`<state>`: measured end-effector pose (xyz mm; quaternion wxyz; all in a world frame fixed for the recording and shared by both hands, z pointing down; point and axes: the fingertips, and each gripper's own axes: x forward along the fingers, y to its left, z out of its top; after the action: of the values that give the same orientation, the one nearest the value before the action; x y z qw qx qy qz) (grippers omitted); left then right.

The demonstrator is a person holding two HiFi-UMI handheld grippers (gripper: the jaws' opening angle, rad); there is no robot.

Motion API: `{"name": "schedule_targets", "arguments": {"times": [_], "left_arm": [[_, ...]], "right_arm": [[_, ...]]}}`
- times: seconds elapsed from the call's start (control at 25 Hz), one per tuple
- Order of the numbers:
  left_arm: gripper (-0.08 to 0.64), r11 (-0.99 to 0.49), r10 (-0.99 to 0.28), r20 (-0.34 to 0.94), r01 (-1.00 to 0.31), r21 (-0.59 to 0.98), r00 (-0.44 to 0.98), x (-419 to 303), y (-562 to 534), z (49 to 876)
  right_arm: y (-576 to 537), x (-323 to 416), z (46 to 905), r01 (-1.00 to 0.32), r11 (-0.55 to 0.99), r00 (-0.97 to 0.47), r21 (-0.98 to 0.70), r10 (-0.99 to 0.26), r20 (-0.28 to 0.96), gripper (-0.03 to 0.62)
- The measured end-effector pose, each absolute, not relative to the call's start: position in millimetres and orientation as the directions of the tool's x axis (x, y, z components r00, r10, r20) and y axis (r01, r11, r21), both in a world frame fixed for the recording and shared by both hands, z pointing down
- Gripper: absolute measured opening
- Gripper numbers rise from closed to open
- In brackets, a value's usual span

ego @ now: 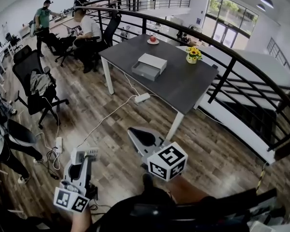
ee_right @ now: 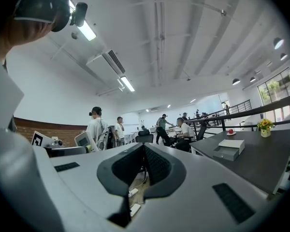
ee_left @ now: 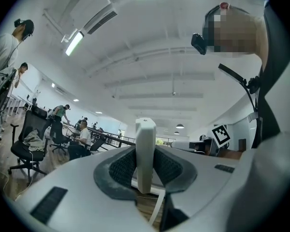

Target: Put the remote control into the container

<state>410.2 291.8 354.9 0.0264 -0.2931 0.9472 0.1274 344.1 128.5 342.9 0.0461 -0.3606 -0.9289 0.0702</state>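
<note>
A slim white remote control (ee_left: 145, 153) stands upright between the jaws of my left gripper (ee_left: 145, 180), which is shut on it. In the head view that gripper (ego: 85, 157) is low at the left, above the wood floor, with the remote (ego: 90, 152) at its tip. My right gripper (ego: 137, 134) is held lower middle, jaws together with nothing between them; its own view (ee_right: 144, 167) shows the pads meeting. The container (ego: 149, 65), a white and grey box with its drawer pulled out, sits on the dark table (ego: 183, 83) far ahead, and is also in the right gripper view (ee_right: 229, 148).
A pot of yellow flowers (ego: 193, 54) and a red fruit on a plate (ego: 153, 39) share the table. A power strip (ego: 142, 97) and cables lie on the floor. An office chair (ego: 36, 88) stands left. A curved black railing (ego: 232, 57) runs behind the table. People work in the back.
</note>
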Motion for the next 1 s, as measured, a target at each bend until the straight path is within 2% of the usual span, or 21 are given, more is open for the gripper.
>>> {"name": "schedule_targets", "arguments": {"times": [0.48, 0.68, 1.0], "left_arm": [[0.107, 0.838, -0.498, -0.122, -0.512, 0.189, -0.859, 307.1, 252.4, 337.8], [0.107, 0.877, -0.426, -0.115, -0.441, 0.192, -0.897, 267.2, 234.7, 334.3], [0.107, 0.899, -0.388, -0.110, -0.402, 0.176, -0.915, 215.4, 194.8, 331.4]], "right_arm": [[98.4, 244.4, 337.4, 0.702, 0.696, -0.701, -0.152, 0.713, 0.026, 0.002], [78.0, 211.7, 338.7, 0.711, 0.685, -0.691, -0.157, 0.722, 0.022, 0.000], [40.8, 161.2, 340.1, 0.707, 0.689, -0.695, -0.159, 0.718, 0.023, 0.002]]}}
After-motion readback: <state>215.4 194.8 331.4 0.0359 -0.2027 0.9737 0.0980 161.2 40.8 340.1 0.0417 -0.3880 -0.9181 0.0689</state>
